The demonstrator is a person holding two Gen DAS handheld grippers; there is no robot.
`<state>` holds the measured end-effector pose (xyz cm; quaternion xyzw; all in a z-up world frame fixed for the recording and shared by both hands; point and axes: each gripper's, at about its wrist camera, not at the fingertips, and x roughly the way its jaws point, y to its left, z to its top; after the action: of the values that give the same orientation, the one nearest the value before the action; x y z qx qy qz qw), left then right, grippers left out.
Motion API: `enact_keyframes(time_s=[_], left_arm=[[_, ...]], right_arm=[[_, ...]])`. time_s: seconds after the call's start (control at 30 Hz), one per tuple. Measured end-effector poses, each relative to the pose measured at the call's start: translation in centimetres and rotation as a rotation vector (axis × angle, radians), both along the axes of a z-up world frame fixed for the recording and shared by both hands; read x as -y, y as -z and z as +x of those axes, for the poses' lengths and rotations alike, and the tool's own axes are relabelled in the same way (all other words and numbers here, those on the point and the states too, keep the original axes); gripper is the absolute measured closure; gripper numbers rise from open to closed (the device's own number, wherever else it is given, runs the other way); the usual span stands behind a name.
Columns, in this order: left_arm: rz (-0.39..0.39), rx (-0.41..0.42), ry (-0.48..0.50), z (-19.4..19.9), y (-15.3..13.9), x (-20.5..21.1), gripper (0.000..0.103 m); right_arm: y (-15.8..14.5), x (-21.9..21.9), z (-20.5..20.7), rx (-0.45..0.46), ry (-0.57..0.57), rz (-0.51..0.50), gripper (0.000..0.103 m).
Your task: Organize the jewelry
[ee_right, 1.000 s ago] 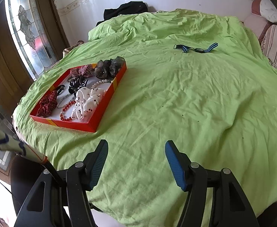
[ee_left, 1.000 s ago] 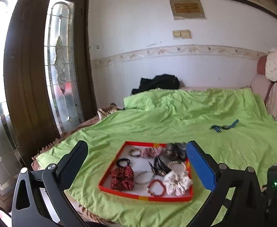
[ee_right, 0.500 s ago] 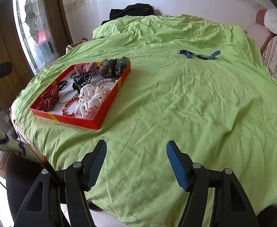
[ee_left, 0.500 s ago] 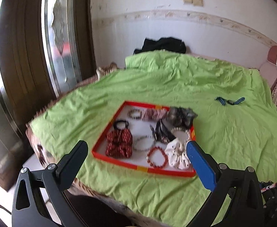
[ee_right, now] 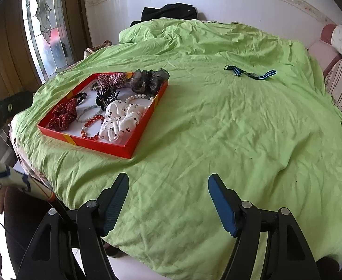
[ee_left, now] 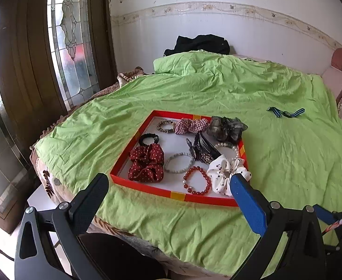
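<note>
A red tray (ee_left: pixel 147 187) (ee_right: pixel 105 145) lies on the green bedspread near its left front corner. It holds scrunchies, bead bracelets, a pearl bracelet and a black hair claw. Among them are a red dotted scrunchie (ee_left: pixel 146 162), a white cherry scrunchie (ee_right: pixel 121 119) and a red bead bracelet (ee_left: pixel 197 180). A blue striped strap (ee_left: pixel 285 112) (ee_right: pixel 250 73) lies alone further back on the right. My left gripper (ee_left: pixel 168 186) hangs open just in front of the tray, empty. My right gripper (ee_right: pixel 168 186) is open over bare bedspread, its jaws widening, nothing between them.
The green bedspread (ee_right: pixel 229 126) covers a bed against a white wall. A dark wooden door with leaded glass (ee_left: pixel 70 35) stands at the left. Black cloth (ee_left: pixel 199 44) lies at the bed's far end. A striped sofa (ee_right: pixel 341 86) stands at the right.
The left gripper dropped and tilted downward, so the tray now sits higher and larger in its view. The right gripper shifted a little and its jaws spread wider.
</note>
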<state>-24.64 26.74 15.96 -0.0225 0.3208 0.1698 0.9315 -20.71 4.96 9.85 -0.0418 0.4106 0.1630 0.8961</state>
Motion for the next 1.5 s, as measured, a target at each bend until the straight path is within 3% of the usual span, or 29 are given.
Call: enact_keyframes(time_s=[0.33,1.5], left_arm=[[-0.042,-0.029,0.008,0.1,0.9,-0.4,0.000],[-0.144,-0.113,0.038,1.5,3.4,-1.8,0.000]], right_arm=[[-2.3,0.7,1.9,0.013,0.060,-0.024,0.024],[0.9,-1.2,1.6,-0.048,0.046,-0.073,0.023]])
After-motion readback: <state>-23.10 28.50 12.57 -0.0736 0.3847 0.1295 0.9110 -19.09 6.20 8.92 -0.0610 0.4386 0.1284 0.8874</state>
